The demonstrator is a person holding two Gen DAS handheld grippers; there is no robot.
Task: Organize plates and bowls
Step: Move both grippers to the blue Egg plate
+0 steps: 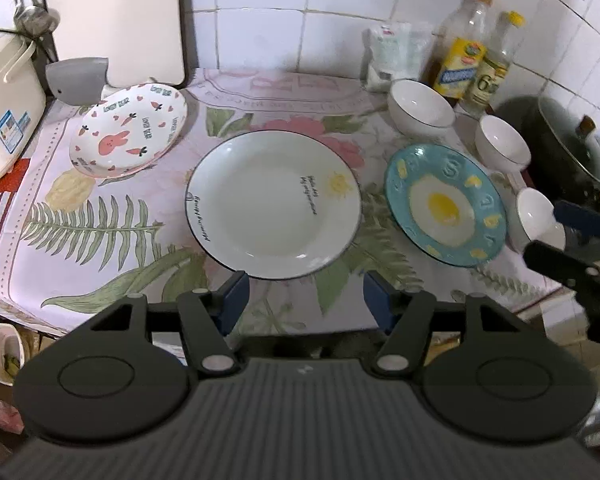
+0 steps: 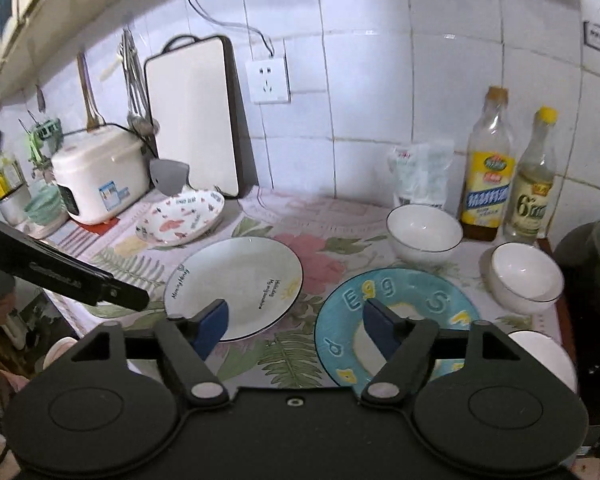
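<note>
Glossy ceramic covers most of the counter, which wears a thin cloth [image 1: 100,216] printed with ferns and pink flowers. In the middle lies a round white plate [image 1: 274,204] with a dark rim line and a small sun drawing. To its left a white oval dish [image 1: 130,130] with a pink rabbit and carrots sits tilted, one side raised. To its right is a turquoise plate [image 1: 446,204] with raised letters and a fried egg painted in the centre. Three plain white bowls stand along the right side: one [image 1: 420,108] near the two bottles [image 1: 476,52], one [image 1: 502,142] beside the dark pot [image 1: 572,148], one [image 1: 538,216] close to the counter edge. All six pieces lie apart, none stacked.

Both claws are released and grasp nothing. The left gripper [image 1: 304,300] hangs over the near rim of the white plate, its blue pads wide. The right gripper [image 2: 296,326] hangs between the white plate and the turquoise one.
</note>
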